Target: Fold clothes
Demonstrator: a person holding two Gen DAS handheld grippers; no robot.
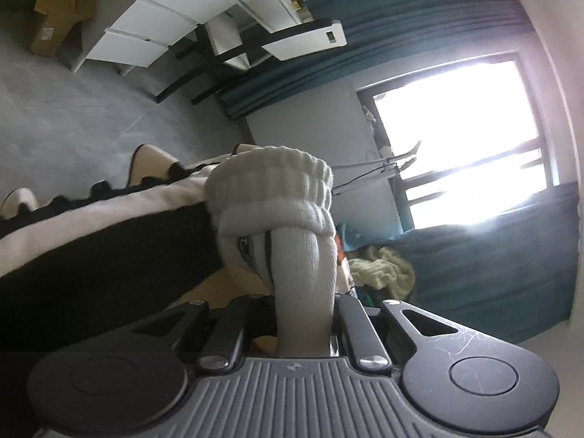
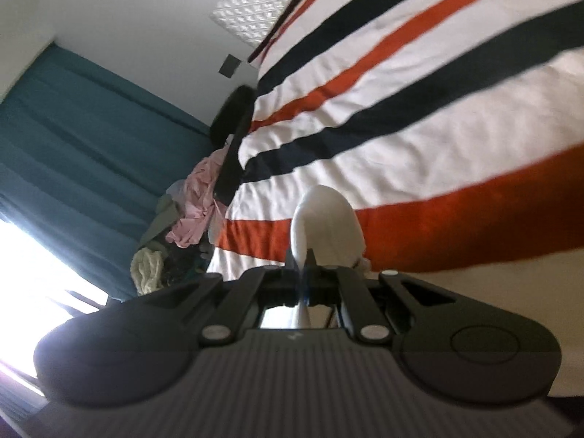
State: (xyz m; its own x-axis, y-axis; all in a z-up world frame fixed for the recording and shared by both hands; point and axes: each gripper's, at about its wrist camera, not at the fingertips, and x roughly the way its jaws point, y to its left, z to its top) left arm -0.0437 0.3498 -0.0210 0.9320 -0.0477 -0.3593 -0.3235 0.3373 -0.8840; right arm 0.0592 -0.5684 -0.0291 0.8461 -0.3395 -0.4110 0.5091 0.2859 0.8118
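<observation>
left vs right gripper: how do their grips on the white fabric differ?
The left gripper clamps a thick ribbed white sock, jaws held well apart by the bulk; the right gripper pinches a thin edge of white fabric, jaws nearly touching. The left's sock shows a rolled cuff and dark marking; the right's piece looks smooth and plain. Both are shut on white cloth. Whether it is one item, I cannot tell.

sock held between left gripper fingers — cuff forward | clothes pile seen right, behind it
</observation>
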